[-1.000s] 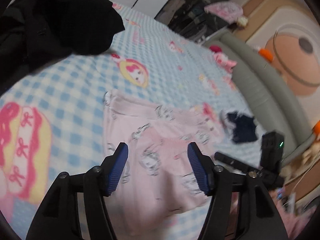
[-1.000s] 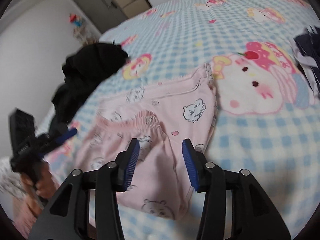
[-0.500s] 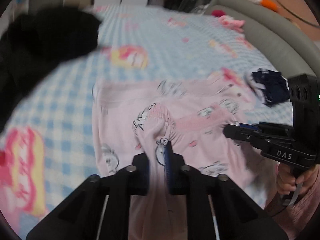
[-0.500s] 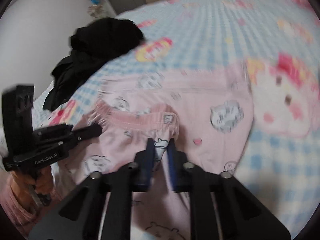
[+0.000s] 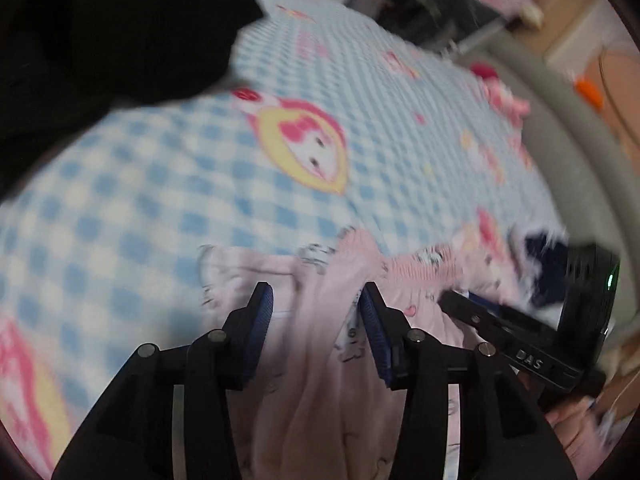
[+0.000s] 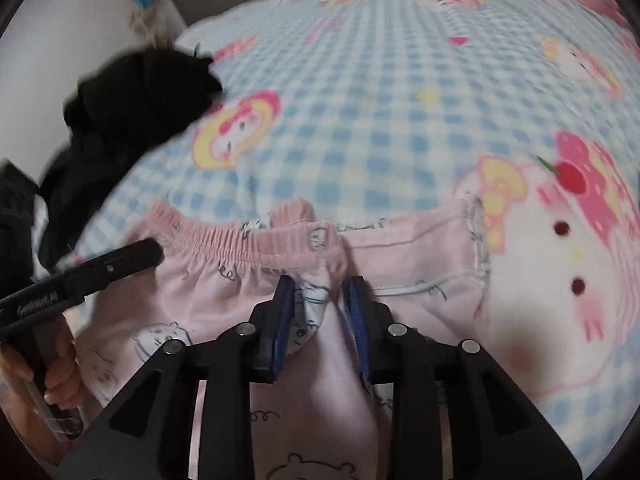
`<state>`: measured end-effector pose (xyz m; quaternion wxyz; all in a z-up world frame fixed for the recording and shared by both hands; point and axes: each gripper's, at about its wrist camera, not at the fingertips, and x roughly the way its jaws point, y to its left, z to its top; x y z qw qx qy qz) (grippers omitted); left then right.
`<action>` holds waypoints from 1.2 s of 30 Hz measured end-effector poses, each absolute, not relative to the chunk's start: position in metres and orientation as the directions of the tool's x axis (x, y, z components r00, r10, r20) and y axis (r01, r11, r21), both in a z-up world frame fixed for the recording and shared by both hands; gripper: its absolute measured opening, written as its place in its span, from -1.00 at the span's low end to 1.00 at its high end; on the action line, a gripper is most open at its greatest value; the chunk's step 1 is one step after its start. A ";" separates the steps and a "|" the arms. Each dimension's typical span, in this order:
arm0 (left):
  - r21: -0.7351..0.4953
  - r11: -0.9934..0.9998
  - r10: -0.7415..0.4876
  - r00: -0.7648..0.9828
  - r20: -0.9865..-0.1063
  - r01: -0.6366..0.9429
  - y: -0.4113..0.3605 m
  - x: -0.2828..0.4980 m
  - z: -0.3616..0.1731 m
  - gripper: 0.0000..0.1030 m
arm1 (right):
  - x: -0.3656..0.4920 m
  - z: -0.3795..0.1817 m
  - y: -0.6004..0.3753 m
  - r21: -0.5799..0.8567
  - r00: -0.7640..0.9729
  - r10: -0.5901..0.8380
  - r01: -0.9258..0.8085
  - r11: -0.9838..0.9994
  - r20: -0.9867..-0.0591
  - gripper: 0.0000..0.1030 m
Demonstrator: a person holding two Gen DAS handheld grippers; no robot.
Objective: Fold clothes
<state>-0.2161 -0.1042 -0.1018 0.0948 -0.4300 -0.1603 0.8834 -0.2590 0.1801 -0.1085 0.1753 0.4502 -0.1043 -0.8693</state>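
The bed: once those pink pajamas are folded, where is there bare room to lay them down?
The checked blanket lies bare beyond the pink pajamas' waistband, between the black clothes pile and the grey bed edge. It is crowded near both tongs, and a dark garment lies by the right one.

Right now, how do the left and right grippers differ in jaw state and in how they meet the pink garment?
The left gripper has its jaws spread wide, with pink garment passing loosely between them, not visibly pinched. The right gripper has a narrower gap, and a bunch of fabric just below the elastic waistband fills it; whether it is clamped is unclear. Both have blue pads and point along the same garment on the checked blanket.
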 end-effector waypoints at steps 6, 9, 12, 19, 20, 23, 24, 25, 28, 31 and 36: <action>-0.451 -0.891 0.331 -0.604 -0.725 0.054 -0.126 -0.188 -0.109 0.40 | -0.216 -0.092 0.221 0.408 -0.596 -0.393 0.118 -0.905 -0.700 0.29; -0.463 -0.885 0.357 -0.567 -0.742 0.048 -0.116 -0.182 -0.121 0.37 | -0.194 -0.111 0.231 0.420 -0.547 -0.392 0.079 -0.904 -0.740 0.29; -0.474 -0.879 0.383 -0.528 -0.758 0.043 -0.106 -0.177 -0.133 -0.28 | -0.183 -0.136 0.234 0.463 -0.489 -0.427 0.053 -0.885 -0.761 0.32; -0.496 -0.868 0.436 -0.498 -0.750 -0.013 -0.087 -0.156 -0.131 -0.75 | -0.186 -0.125 0.223 0.490 -0.472 -0.490 0.134 -0.861 -0.733 -0.80; -0.497 -0.867 0.444 -0.509 -0.737 -0.035 -0.085 -0.150 -0.122 -0.75 | -0.179 -0.118 0.229 0.493 -0.484 -0.492 0.137 -0.859 -0.723 -0.85; -0.495 -0.865 0.463 -0.521 -0.717 -0.086 -0.079 -0.134 -0.105 -0.75 | -0.155 -0.096 0.242 0.462 -0.525 -0.462 0.141 -0.875 -0.715 -0.91; -0.495 -0.863 0.469 -0.515 -0.717 -0.097 -0.078 -0.128 -0.103 -0.75 | -0.145 -0.090 0.246 0.455 -0.533 -0.456 0.143 -0.879 -0.713 -0.91; -0.498 -0.860 0.479 -0.507 -0.717 -0.107 -0.076 -0.121 -0.101 -0.75 | -0.133 -0.083 0.252 0.458 -0.544 -0.453 0.136 -0.878 -0.706 -0.91; -0.480 -0.865 0.482 -0.502 -0.718 -0.145 -0.070 -0.100 -0.100 -0.75 | -0.098 -0.068 0.268 0.473 -0.573 -0.456 0.132 -0.871 -0.681 -0.92; -0.489 -0.870 0.454 -0.504 -0.735 -0.070 -0.079 -0.099 -0.113 -0.73 | -0.082 -0.071 0.279 0.470 -0.561 -0.452 0.123 -0.874 -0.693 -0.89; -0.610 -0.788 0.483 -0.530 -0.697 0.085 -0.116 -0.098 -0.131 -0.20 | -0.094 -0.105 0.271 0.531 -0.511 -0.494 0.085 -0.843 -0.703 -0.04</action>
